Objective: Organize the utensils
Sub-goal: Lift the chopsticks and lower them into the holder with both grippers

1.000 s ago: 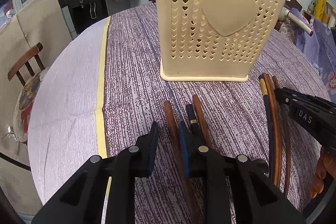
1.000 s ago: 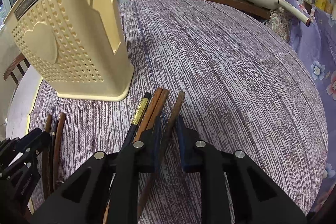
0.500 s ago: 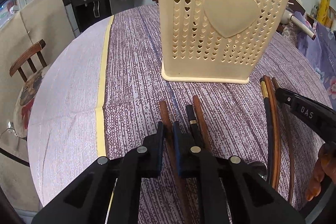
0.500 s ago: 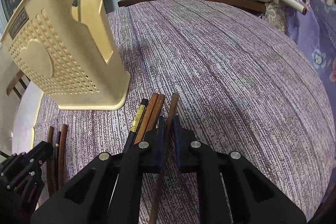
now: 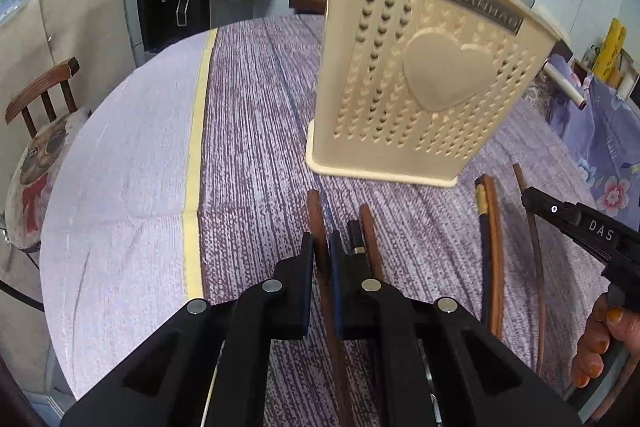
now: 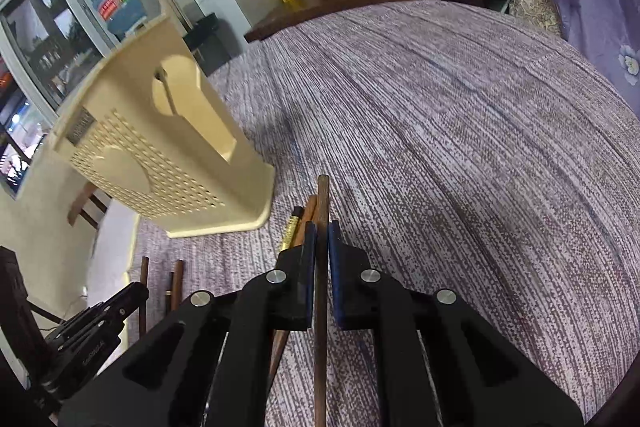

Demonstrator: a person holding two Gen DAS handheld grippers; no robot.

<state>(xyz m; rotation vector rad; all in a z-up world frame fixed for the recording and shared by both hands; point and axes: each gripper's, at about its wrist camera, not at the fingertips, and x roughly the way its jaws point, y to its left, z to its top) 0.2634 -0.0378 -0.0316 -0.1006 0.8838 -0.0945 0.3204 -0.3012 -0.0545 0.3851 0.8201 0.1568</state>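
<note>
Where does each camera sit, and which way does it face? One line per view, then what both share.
Left wrist: on the left hand-held gripper, looking along its fingers, shut on a brown chopstick, toward the holder's heart face; the right hand-held gripper and the person's fingers show at right.
Right wrist: on the right hand-held gripper, gripping a dark chopstick, facing across the tablecloth; the left hand-held gripper shows lower left.
Shared: the holder, loose chopsticks, each other's gripper.
</note>
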